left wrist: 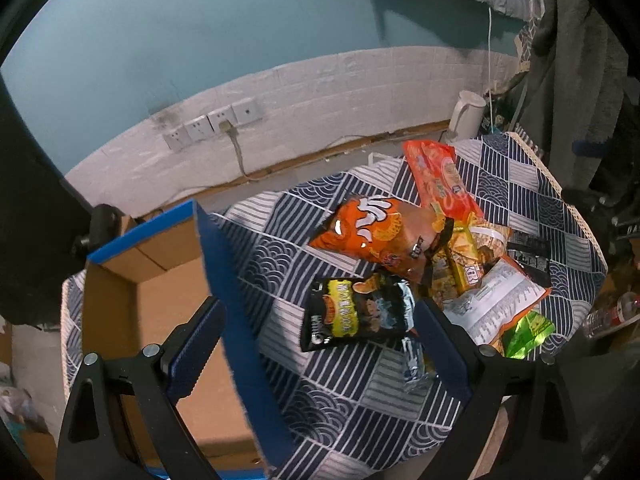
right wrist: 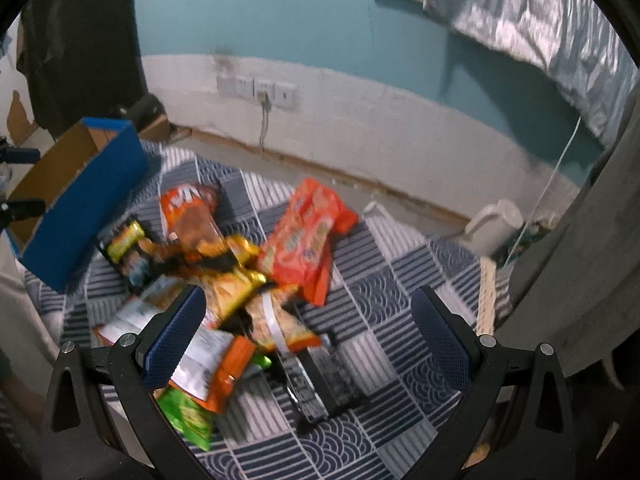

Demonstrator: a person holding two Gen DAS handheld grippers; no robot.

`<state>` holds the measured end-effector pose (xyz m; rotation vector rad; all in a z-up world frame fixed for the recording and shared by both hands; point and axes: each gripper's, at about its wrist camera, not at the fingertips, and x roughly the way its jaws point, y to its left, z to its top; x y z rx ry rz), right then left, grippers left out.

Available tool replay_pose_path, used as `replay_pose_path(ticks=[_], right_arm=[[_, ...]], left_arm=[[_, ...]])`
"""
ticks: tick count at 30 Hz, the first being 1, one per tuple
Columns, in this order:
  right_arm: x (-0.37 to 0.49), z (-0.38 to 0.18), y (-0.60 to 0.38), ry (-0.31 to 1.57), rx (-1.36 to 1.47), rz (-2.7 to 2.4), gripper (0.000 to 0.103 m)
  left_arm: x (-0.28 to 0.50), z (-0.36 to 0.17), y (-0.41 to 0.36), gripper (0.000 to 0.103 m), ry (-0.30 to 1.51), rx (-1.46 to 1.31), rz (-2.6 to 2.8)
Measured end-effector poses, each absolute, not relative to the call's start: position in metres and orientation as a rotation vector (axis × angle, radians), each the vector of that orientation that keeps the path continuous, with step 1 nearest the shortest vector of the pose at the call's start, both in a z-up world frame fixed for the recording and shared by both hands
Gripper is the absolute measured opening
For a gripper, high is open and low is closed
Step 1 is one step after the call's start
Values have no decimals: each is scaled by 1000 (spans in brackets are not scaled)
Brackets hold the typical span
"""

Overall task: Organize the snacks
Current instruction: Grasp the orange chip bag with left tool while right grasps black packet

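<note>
Left wrist view: the left gripper (left wrist: 320,344) hangs over the tabletop (left wrist: 336,400), which is covered w/ a navy-and-white patterned cloth. Jaws wide apart, nothing between them being gripped. The blue wall of a cardboard box (left wrist: 168,288) rises between the two fingers, so the left finger sits over the box's bare brown inside and the right finger over the cloth. Just beyond the jaws lies a black-and-yellow snack bag (left wrist: 352,316), flat on the cloth. Behind it, an orange chip bag (left wrist: 376,232) leans onto the rest of the snack pile. A long orange-red packet (left wrist: 440,180) lies farther back, twd a white kettle (left wrist: 466,114). To the right: a packet turned white print side up (left wrist: 496,300) and a green packet (left wrist: 528,332) half tucked under it. Wall sockets (left wrist: 212,124) on the white tiled strip below the teal wall.

Right wrist view (a bit blurred): the right gripper (right wrist: 308,336) is above the near edge of the pile, jaws spread wide, holding nothing. Left finger overlaps the white-printed packet (right wrist: 204,356); green packet (right wrist: 188,416) just below it. Two dark flat packets (right wrist: 320,384) lie btw the fingers on the cloth. The orange-red packet (right wrist: 304,240) sits mid-pile, orange chip bag (right wrist: 188,208) beyond it on the left, black-and-yellow bag (right wrist: 128,248) nearest the box (right wrist: 80,200), which stands at the tabletop's far left. Kettle (right wrist: 496,224) far right.
</note>
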<state>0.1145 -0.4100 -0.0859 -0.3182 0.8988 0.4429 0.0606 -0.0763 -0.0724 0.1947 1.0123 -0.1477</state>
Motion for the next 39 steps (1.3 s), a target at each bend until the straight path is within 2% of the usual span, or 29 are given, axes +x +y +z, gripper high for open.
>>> replay_pose_path(ticks=[17,26,34,36,37,39], right_arm=[[132,-194,-434,1149,-402,518,100],[132,-226,-435,1218,-430,559,100],[138,-256,-431,1255,-470,566,100],[140,-261,-432,1269,-476,572,97],[141,-264,-430,1282,-469,579,87],[141,-264,-433,1303,-444,578,80]], left_arm=[[88,-136,-112,96,1129,271,-212],[98,-164,-121,96,1197,290,-244],[102,-165,-124,96,1217,267,-250],[103,-164,-125,96,1216,263,-253],[103,-163,-125,96,1215,260,-253],[103,-162,-124,96,1212,251,-251]])
